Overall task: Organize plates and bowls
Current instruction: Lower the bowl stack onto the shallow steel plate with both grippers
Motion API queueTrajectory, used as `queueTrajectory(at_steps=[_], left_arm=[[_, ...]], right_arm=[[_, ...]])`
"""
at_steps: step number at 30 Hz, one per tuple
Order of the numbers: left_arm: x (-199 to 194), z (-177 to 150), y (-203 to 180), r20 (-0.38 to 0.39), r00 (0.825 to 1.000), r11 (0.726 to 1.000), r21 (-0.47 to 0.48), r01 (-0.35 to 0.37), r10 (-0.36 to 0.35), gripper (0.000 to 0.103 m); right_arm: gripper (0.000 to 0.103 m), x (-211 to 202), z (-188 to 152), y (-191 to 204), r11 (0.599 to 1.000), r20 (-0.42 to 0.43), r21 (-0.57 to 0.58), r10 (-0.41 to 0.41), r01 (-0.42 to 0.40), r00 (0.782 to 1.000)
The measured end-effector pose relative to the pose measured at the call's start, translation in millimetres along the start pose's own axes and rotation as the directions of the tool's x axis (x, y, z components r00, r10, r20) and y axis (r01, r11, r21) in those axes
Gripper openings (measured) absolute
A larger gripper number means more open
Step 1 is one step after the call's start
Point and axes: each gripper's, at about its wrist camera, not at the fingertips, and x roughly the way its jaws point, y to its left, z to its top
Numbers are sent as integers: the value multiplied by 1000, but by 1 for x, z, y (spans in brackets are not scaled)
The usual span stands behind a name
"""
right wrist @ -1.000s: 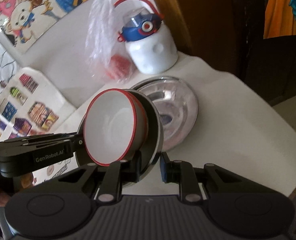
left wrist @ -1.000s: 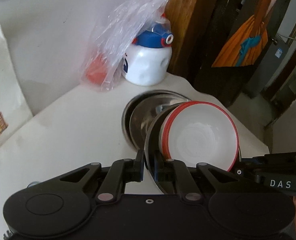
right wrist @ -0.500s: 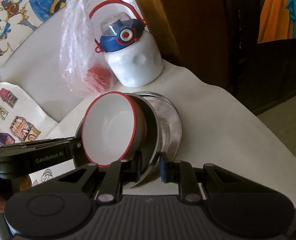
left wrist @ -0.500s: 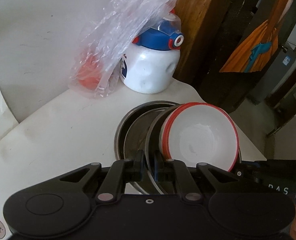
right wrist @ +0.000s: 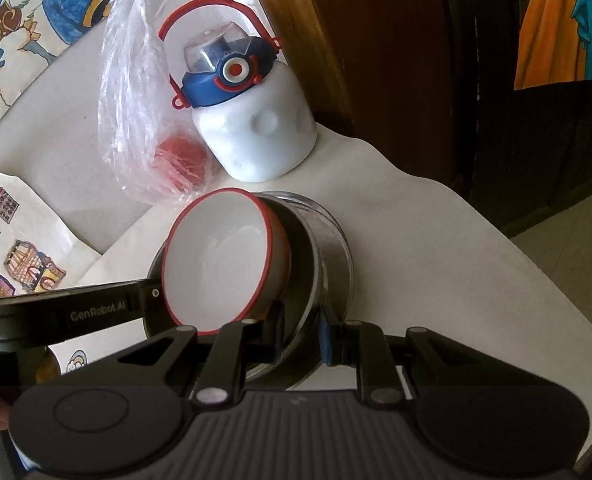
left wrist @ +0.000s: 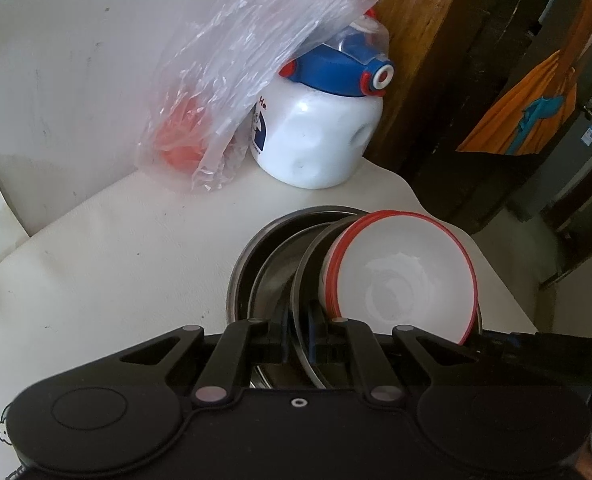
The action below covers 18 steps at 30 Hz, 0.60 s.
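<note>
A steel plate [left wrist: 301,280] carries stacked white bowls with red rims [left wrist: 400,280] and tilts over other steel plates [left wrist: 238,272] lying on the white table. My left gripper [left wrist: 298,334] is shut on the near rim of the carried plate. From the opposite side my right gripper [right wrist: 302,336] is shut on the same steel plate [right wrist: 306,256], with the white bowls [right wrist: 220,264] leaning left on it. The lower steel plates [right wrist: 342,248] show just behind. Whether the carried plate touches them is hidden. The left gripper's arm [right wrist: 96,312] reaches in from the left.
A white bottle with a blue cap [left wrist: 316,136] and a clear plastic bag holding something red [left wrist: 184,140] stand at the back against the wall. The table edge [right wrist: 536,280] drops off at the right. Sticker sheets [right wrist: 20,272] lie on the left.
Both grippers have carried the plate with the bowls forward and down over the steel plates on the table. The bottle and bag now look closer.
</note>
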Motion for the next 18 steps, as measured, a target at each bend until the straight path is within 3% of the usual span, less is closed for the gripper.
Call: queueTrajectory(at_steps=[18], left_arm=[[10,6,11,-5,1000,998,-67,-11,11,8]], right_arm=[[20,11,7,7,999,26,-26,-26,26,999]])
